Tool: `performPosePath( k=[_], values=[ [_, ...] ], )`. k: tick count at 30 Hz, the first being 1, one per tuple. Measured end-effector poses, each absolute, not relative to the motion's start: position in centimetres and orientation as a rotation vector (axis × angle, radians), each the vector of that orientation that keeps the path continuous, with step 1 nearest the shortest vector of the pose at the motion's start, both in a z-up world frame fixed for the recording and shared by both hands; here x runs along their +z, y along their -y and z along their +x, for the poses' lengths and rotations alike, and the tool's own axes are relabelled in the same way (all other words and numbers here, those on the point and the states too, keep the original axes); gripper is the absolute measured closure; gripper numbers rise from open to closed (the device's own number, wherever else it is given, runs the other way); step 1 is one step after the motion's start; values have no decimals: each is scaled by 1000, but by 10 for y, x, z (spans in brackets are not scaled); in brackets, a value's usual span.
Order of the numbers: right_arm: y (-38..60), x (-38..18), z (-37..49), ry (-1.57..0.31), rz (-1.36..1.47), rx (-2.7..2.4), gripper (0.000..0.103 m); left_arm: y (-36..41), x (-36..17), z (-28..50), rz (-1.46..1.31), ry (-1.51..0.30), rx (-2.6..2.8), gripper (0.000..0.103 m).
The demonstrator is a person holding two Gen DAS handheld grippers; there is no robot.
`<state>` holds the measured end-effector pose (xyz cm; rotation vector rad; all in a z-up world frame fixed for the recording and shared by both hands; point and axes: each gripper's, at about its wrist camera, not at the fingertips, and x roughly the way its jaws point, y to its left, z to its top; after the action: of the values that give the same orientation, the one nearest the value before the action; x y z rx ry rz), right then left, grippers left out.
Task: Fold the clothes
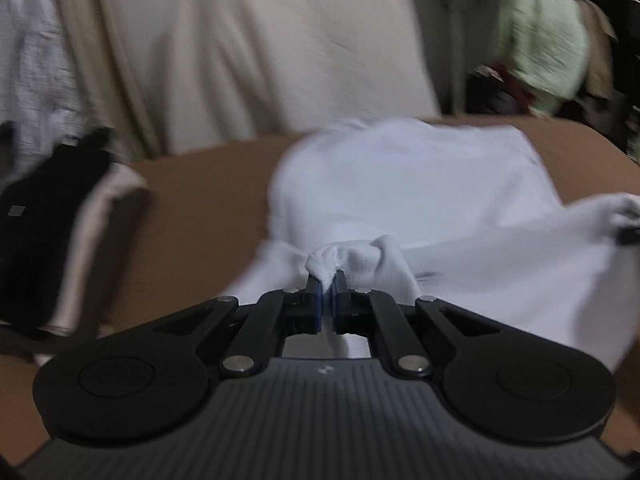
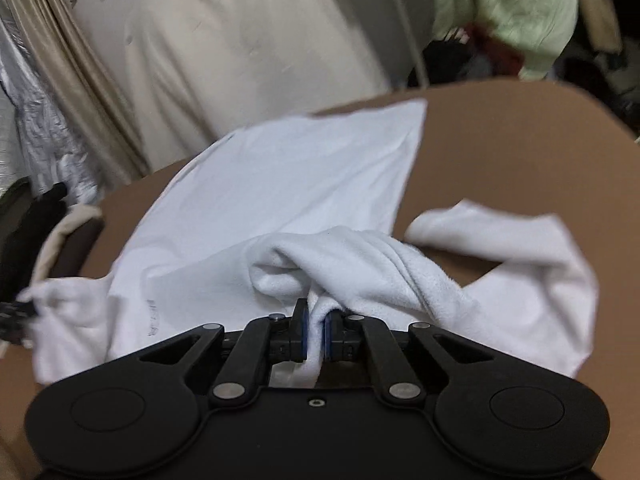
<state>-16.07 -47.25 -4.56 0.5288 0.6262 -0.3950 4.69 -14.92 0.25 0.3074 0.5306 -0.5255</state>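
The left tongs were pressed together on a small bunched fold of the white garment, the cloth puffing out just past the blue-lined tips. The right tongs were likewise clamped on a thick twisted roll of the same white garment, with a strip of fabric running down between the two fingers toward the body of the tool.

From the left wrist view, the garment stretched from the pinched fold off to the right, where its far end was gathered at the frame edge by a dark tip that seemed to be the other tongs, though blur kept that from being certain. Beyond the fold, the main body of the garment lay flat on the brown surface, reaching nearly to its far edge.

From the right wrist view, the flat panel spread away to the upper left of the tongs, one corner lying at the far rim of the surface. A loose sleeve-like part curled off to the right, resting on the brown top.

At the left side of the surface sat a dark and cream pile of cloth. Behind the surface hung a pale beige curtain, and a light green cloth showed at the upper right.
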Motion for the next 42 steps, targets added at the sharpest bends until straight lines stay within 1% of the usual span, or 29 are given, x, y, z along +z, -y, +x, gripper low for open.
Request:
performPosePath(
  k=[2, 5, 7, 8, 9, 10, 11, 14, 17, 19, 20, 21, 22, 23, 24, 26, 27, 30, 31, 35, 37, 38, 39, 40, 41, 42],
  values=[
    [477, -43, -164, -629, 522, -427, 96, 128, 20, 60, 293, -468, -427, 99],
    [478, -43, -167, -652, 486, -472, 96, 95, 50, 87, 340, -313, -213, 99],
    [475, -45, -164, -679, 455, -488, 96, 74, 59, 123, 378, -238, -12, 96],
    [474, -46, -162, -692, 442, -494, 96, 63, 60, 142, 375, -219, 74, 88],
    [472, -48, -160, -703, 431, -497, 96, 49, 56, 160, 369, -202, 154, 65],
    [472, -49, -158, -707, 428, -492, 96, 33, 50, 176, 356, -207, 219, 56],
    [471, -50, -158, -705, 430, -486, 96, 20, 42, 189, 334, -248, 254, 52],
    [471, -53, -158, -709, 442, -488, 95, -19, 24, 196, 162, -441, 216, 52],
    [471, -55, -156, -730, 463, -490, 95, -37, 14, 190, -20, -657, 113, 52],
    [471, -58, -155, -748, 479, -495, 90, -29, 10, 183, -64, -749, -19, 45],
    [471, -60, -155, -765, 494, -503, 85, -20, 8, 179, -79, -788, -92, 31],
    [471, -63, -156, -781, 517, -506, 70, -12, 4, 175, -91, -826, -143, 18],
    [471, -66, -159, -797, 553, -498, 62, -2, -3, 172, -106, -883, -190, 16],
    [471, -69, -162, -812, 590, -491, 49, 10, -13, 169, -116, -950, -233, 16],
    [471, -72, -166, -829, 632, -474, 45, 22, -23, 167, -122, -1019, -275, 16],
    [468, -79, -172, -863, 726, -407, 44, 43, -49, 160, -158, -1179, -351, 16],
    [464, -83, -169, -873, 737, -383, 41, 49, -65, 154, -199, -1259, -384, 16],
    [452, -93, -159, -903, 769, -309, 39, 63, -105, 125, -272, -1409, -417, 16],
    [448, -97, -156, -913, 779, -284, 39, 71, -113, 114, -256, -1422, -419, 16],
    [432, -110, -144, -950, 820, -184, 33, 102, -106, 105, -150, -1301, -453, 12],
    [427, -113, -136, -932, 828, -142, 33, 115, -107, 106, -114, -1257, -446, 16],
    [424, -113, -133, -919, 817, -128, 36, 123, -108, 105, -66, -1229, -442, 46],
    [420, -112, -130, -919, 781, -122, 57, 134, -107, 101, 40, -1185, -423, 86],
    [417, -111, -127, -918, 745, -117, 75, 141, -97, 92, 137, -1104, -409, 99],
    [413, -110, -125, -917, 705, -110, 86, 147, -84, 82, 223, -1011, -398, 100],
    [409, -105, -126, -907, 670, -94, 86, 153, -72, 71, 307, -917, -385, 100]
  ],
)
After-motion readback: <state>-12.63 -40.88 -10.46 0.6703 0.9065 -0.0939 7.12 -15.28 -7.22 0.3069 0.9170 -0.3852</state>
